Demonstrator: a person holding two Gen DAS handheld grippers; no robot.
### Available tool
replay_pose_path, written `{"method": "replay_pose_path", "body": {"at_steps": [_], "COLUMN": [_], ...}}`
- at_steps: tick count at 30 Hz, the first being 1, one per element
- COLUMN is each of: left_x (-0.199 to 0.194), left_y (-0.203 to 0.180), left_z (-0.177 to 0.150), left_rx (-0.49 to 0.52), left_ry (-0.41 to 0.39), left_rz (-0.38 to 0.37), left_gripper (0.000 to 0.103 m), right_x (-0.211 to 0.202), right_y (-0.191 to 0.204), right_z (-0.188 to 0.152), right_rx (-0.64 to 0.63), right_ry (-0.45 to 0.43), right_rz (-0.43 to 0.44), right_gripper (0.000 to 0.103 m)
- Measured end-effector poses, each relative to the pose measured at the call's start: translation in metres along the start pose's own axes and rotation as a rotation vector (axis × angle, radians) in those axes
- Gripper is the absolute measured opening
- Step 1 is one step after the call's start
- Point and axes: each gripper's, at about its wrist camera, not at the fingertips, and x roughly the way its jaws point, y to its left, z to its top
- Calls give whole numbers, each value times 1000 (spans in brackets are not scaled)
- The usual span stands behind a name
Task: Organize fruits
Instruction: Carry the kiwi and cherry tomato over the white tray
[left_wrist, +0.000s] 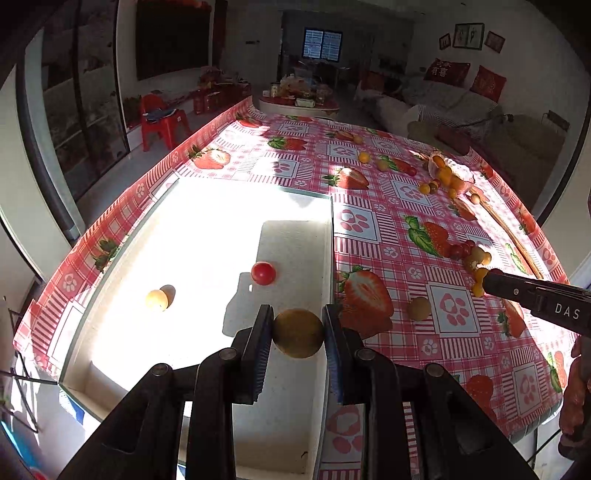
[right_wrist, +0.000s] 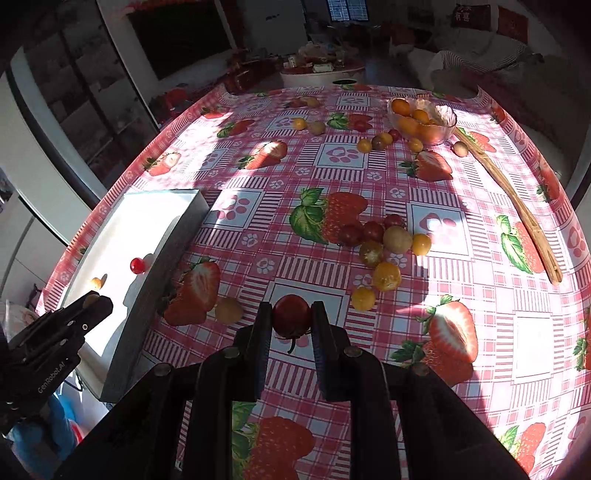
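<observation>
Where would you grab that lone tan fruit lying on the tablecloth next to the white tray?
Probably across the middle of the tan fruit, coming from above. It is round, so any pair of opposite sides suits; it lies apart from the tray, leaving room for both fingers.

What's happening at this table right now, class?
A person is sorting small fruits with a gripper in each hand. The left gripper is shut on a brownish-yellow fruit above the white tray, which already holds a red tomato and a pale yellow fruit. The right gripper is shut on a dark red tomato over the strawberry-print tablecloth, where more fruits lie scattered.
</observation>
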Motion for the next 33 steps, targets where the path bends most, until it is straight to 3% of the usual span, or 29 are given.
{"method": "replay_pose_path", "body": {"at_steps": [11,19,24,33], "left_x": [4,18,26,35], "left_y": [74,105,107,111], "left_z": [-12,-20,-22,-24], "left_rx": [-106,-136,-117,-118], "left_ry": [13,61,84,98], "left_rz": [115,160,169,186], "left_gripper": [29,29,29,29], "right_x": [25,64,86,118], "right_y": [94,156,175,188], "right_z": [19,20,16,15], "right_rx": [-147,-220,-239,-275], "right_ry": [36,121,179,251], "right_rz": [100,183,197,145], "right_gripper": [23,23,23,23]}}
